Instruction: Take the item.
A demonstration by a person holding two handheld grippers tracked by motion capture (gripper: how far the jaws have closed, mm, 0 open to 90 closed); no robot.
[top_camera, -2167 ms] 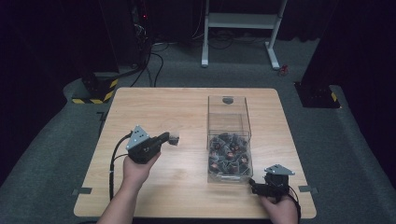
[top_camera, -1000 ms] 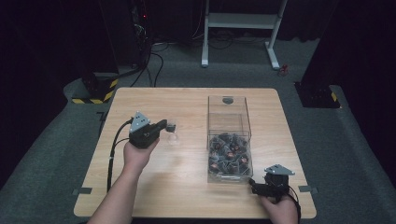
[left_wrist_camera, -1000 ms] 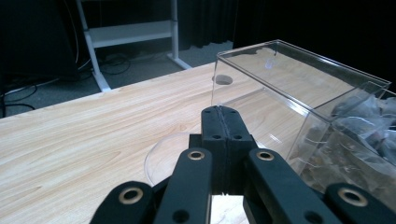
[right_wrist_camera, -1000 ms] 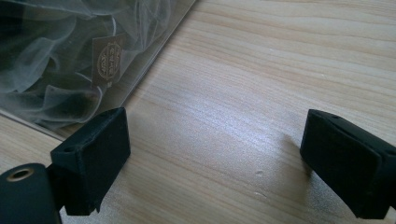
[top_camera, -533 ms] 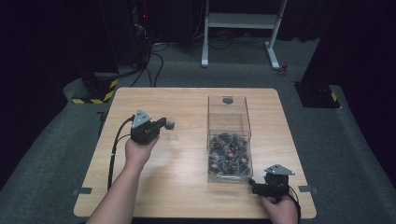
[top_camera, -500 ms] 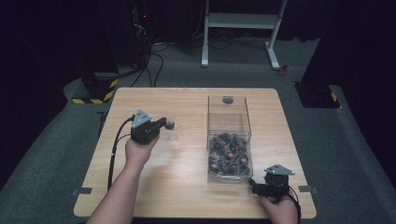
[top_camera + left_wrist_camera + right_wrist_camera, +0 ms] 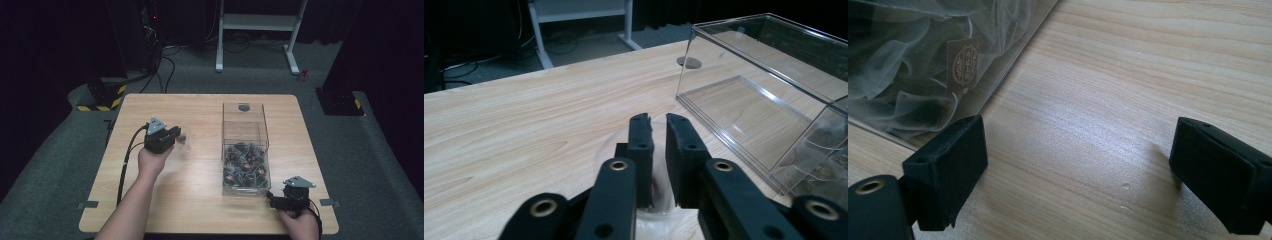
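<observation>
L gripper (image 7: 659,125) jaws just opened a crack, small clear plastic cup (image 7: 644,200) between them on wooden tabletop (image 7: 524,125); grip state unclear. Risk: cup snags, tips. R gripper (image 7: 1078,165) jaws wide apart, empty.

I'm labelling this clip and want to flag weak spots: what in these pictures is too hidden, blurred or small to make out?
- Clear cup: left gripper view, the left tool covers it; whether its pads still press the rim is unclear.
- Same cup: high view, small and glassy.
- Wrapped items in the clear box: high view, too small to identify.
- Label: right gripper view, print blurred.
</observation>
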